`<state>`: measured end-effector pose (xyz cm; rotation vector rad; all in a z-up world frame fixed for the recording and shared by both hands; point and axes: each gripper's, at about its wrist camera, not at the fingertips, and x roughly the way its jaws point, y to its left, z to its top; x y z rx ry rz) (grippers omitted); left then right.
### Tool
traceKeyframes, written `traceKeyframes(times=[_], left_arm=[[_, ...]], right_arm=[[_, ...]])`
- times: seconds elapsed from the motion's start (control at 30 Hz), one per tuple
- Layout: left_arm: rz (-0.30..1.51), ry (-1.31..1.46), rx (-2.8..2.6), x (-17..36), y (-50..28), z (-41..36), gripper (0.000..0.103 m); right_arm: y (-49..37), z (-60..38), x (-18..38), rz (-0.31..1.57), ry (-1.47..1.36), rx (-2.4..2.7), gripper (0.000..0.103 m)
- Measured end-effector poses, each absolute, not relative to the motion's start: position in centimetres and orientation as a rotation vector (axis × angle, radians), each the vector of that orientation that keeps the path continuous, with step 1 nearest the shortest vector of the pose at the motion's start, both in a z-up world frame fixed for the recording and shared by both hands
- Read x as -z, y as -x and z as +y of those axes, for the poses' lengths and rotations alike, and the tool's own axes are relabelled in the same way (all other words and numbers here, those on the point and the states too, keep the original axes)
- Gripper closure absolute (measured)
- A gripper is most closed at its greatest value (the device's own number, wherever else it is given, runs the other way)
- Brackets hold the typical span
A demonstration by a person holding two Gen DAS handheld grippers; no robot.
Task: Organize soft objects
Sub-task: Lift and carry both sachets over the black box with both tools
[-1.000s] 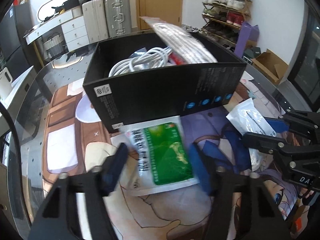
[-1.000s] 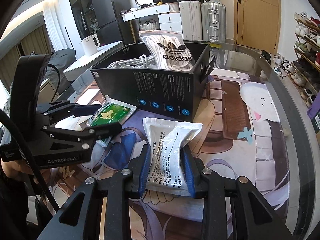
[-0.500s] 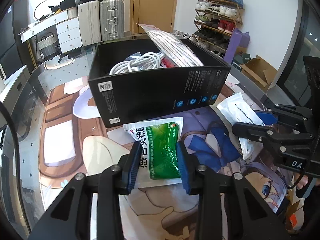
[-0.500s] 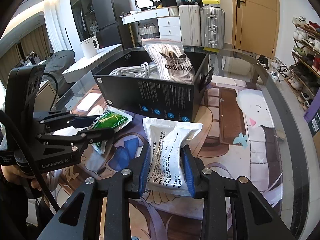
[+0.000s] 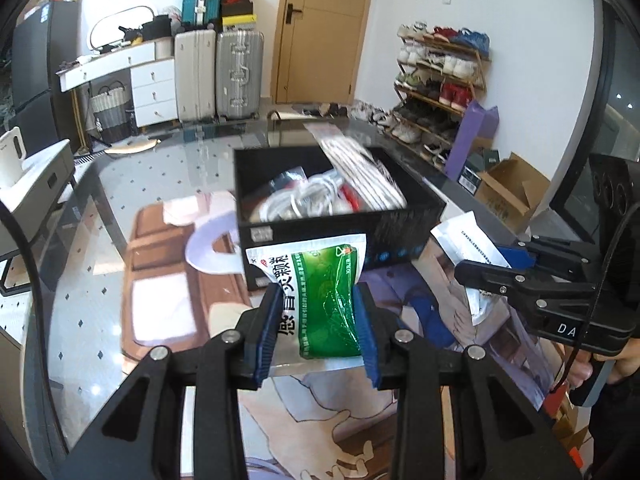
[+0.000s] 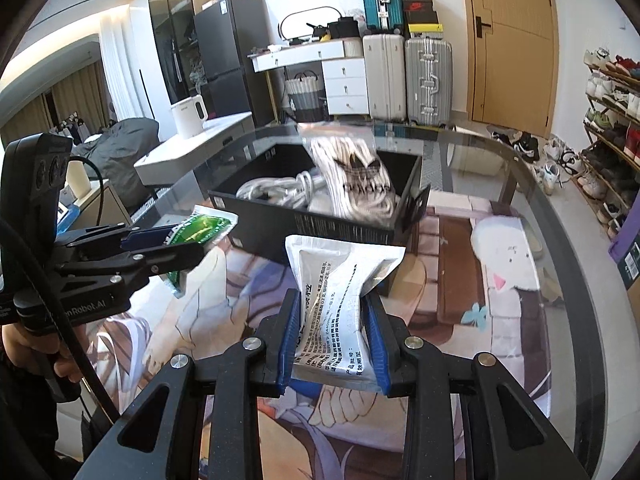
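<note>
My left gripper (image 5: 318,320) is shut on a green and white soft packet (image 5: 320,292), held clear of the table in front of the black box (image 5: 340,208). The same packet (image 6: 200,228) shows at the left of the right wrist view, pinched in the left gripper (image 6: 176,244). My right gripper (image 6: 332,336) is shut on a white printed pouch (image 6: 340,288), also lifted, just short of the black box (image 6: 320,220). The box holds a white cable coil (image 5: 304,196) and a bagged white garment (image 6: 356,176) leaning upright.
A glass table (image 6: 560,208) carries a printed cartoon mat (image 6: 460,280) under the box. Behind stand suitcases (image 6: 408,76), a white drawer unit (image 6: 344,84), a door and a shoe rack (image 5: 440,80). A cardboard box (image 5: 508,192) lies on the floor at right. A hand (image 6: 36,356) holds the left gripper.
The left gripper closed on the green packet and lifted it off the mat toward the box. The right gripper, shut on the white pouch throughout, rose with it.
</note>
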<state>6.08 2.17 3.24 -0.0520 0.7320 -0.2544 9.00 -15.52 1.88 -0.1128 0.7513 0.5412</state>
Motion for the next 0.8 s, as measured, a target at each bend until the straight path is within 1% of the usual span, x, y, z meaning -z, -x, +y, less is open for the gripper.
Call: traceKeyframes(times=[0.47, 0.6, 0.8], left_arm=[[0.631, 0.077, 0.227, -6.2, -7.4, 3.3, 0.068], [0.618, 0.094, 0.22, -6.2, -8.4, 3.7, 0.068], [0.604, 0.111, 0.195, -6.1, -9.7, 4.0, 0.068]], right_arm=[[-10.5, -14.7, -5.5, 0.633, 0.08, -0.545, 0.072], [-11.4, -14.1, -6.1, 0.59, 0.075, -0.522, 0.072], [-12.8, -13.3, -6.0, 0.574, 0.051, -0.521, 0.072]])
